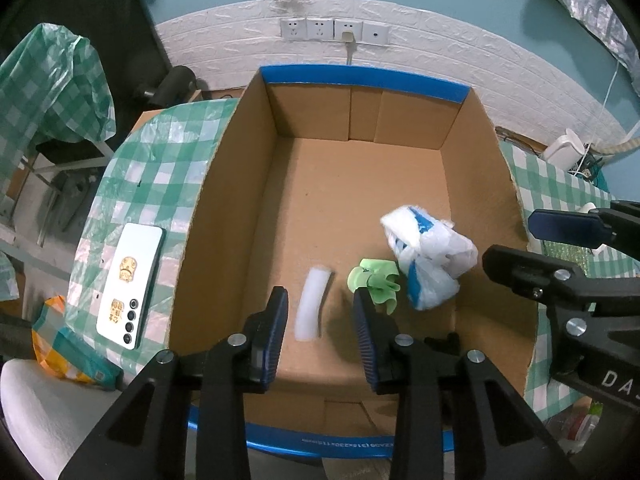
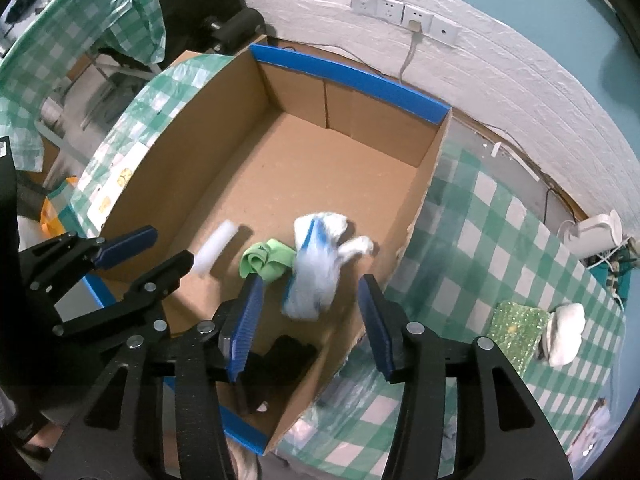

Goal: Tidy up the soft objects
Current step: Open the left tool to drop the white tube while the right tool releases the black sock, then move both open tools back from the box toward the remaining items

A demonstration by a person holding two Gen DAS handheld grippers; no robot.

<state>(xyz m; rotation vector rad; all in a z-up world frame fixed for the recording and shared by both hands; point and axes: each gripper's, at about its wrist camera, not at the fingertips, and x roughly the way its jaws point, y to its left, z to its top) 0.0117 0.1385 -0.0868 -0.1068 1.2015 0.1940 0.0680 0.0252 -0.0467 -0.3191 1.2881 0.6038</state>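
Note:
An open cardboard box (image 1: 224,184) (image 2: 168,168) with blue edge tape stands on the checkered table. Inside lie a white foam strip (image 1: 312,304) (image 2: 214,252), a crumpled green cloth (image 1: 374,280) (image 2: 266,260), a white and blue plastic bag (image 1: 430,258) (image 2: 320,260) and a black item (image 2: 286,360) at the near wall. My left gripper (image 1: 320,314) is open above the foam strip. My right gripper (image 2: 310,306) is open and empty just above the plastic bag, which looks blurred. It also shows in the left wrist view (image 1: 516,240).
A white phone (image 1: 130,284) lies on the table left of the box. A glittery green sponge (image 2: 516,330) and a white cloth (image 2: 566,332) lie on the table right of the box. An orange packet (image 1: 60,344) sits at the table's left edge. Wall sockets (image 1: 334,30) are behind.

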